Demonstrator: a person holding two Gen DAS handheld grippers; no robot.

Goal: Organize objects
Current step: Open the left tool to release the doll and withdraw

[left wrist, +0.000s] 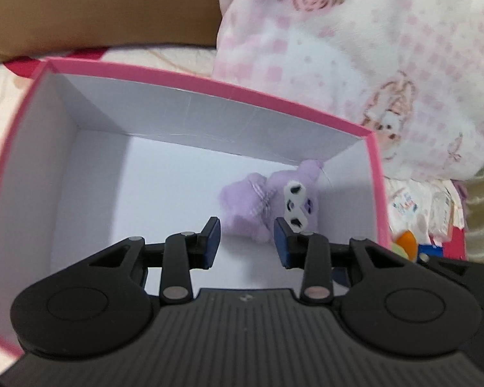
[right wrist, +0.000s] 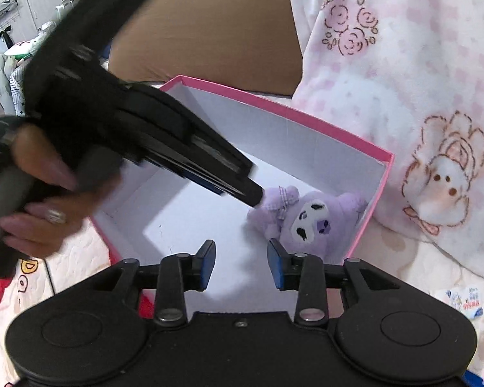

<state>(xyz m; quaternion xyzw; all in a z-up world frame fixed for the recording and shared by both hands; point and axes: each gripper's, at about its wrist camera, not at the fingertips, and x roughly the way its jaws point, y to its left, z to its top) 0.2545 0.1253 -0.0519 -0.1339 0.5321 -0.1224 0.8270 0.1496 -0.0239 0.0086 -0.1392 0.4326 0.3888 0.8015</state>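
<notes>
A purple plush toy (left wrist: 264,200) with a white face lies on the floor of a pink box (left wrist: 209,79) with white inner walls, in its far right corner. My left gripper (left wrist: 247,242) is open and empty, just above the plush inside the box. In the right wrist view the plush (right wrist: 309,219) lies in the same box (right wrist: 274,104), and the left gripper (right wrist: 256,195) reaches down from the left with its tips beside the plush. My right gripper (right wrist: 241,266) is open and empty over the box's near edge.
A pink and white patterned blanket (right wrist: 403,96) is piled right of the box. A brown cushion (right wrist: 209,32) lies behind it. A printed bedsheet (right wrist: 80,274) lies under the box. An orange item (left wrist: 407,243) and a small packet (right wrist: 464,301) lie at the right.
</notes>
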